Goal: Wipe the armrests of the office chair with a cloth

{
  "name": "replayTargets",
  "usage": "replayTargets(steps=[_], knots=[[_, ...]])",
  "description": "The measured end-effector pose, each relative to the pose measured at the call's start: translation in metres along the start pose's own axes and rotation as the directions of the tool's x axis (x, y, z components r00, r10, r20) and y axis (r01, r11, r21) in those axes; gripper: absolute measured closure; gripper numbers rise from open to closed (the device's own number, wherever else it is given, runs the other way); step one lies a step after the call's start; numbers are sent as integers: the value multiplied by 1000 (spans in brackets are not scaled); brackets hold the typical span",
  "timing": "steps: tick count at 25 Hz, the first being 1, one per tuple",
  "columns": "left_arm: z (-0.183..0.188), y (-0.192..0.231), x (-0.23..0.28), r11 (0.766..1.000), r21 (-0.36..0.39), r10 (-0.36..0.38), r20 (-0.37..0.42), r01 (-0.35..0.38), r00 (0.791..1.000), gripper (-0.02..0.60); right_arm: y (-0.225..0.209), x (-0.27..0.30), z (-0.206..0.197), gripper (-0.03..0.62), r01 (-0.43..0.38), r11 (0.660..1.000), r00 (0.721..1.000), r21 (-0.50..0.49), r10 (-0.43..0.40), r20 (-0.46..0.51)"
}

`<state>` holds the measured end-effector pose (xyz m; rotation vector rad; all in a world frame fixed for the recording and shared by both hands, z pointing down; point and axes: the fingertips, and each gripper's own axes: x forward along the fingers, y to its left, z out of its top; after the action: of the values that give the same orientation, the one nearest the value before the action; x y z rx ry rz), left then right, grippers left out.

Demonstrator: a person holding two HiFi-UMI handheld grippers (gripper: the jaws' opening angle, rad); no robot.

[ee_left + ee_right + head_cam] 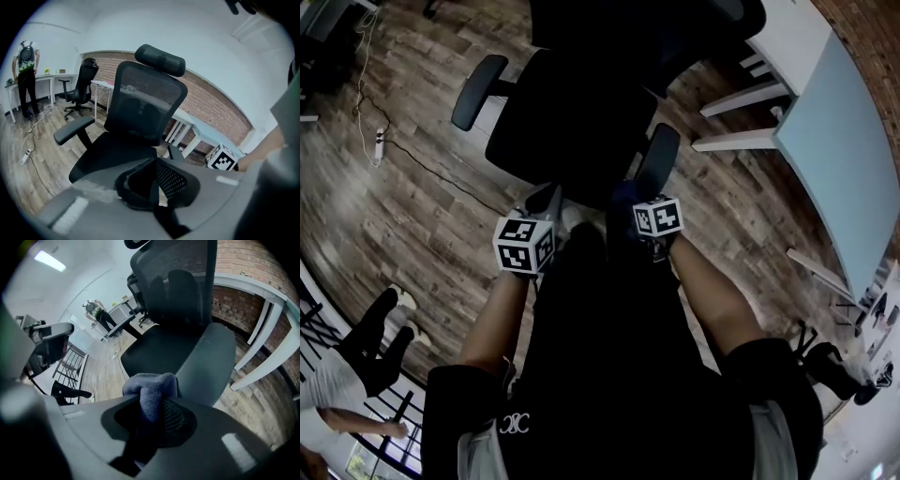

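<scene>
right gripper [151, 405] pinches cloth [149, 383] at armrest [208, 359] — left gripper [154, 190] closed

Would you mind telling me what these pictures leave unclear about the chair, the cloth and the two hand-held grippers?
1. Whether the cloth touches the right armrest: in the right gripper view the cloth's bulk covers the contact spot.
2. The jaws of the right hand-held gripper in the head view: hidden under its marker cube.
3. The base of the office chair: in the head view the seat covers it.
</scene>
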<state>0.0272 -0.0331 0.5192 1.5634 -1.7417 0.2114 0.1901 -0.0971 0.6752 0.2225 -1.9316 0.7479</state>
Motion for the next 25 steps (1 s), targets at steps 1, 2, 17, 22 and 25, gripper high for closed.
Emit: replayTargets(steps=[1,2,17,22,25], knots=[[2,-2,2,1000,12,-12,-3,12,1000,575,-2,-3,-6,516,6,1000,1000,13,-6,2],[3,-3,4,999,23,-23,-7,23,1000,575,-5,-5,-11,516,15,1000,1000,25,-15,5],[7,-22,16,994,92,-45,-49,50,998,575,-100,-38,-20,514,186,966,981,179,-194,23],[13,-24,24,997,79,-9,-46,13,999,575,-142,-44,21,514,222,946,967,237,-245,71],[17,-27,30,998,59,18,-39,-16,999,575,-166,-48,52,514,253,945,957,207,-276,93]])
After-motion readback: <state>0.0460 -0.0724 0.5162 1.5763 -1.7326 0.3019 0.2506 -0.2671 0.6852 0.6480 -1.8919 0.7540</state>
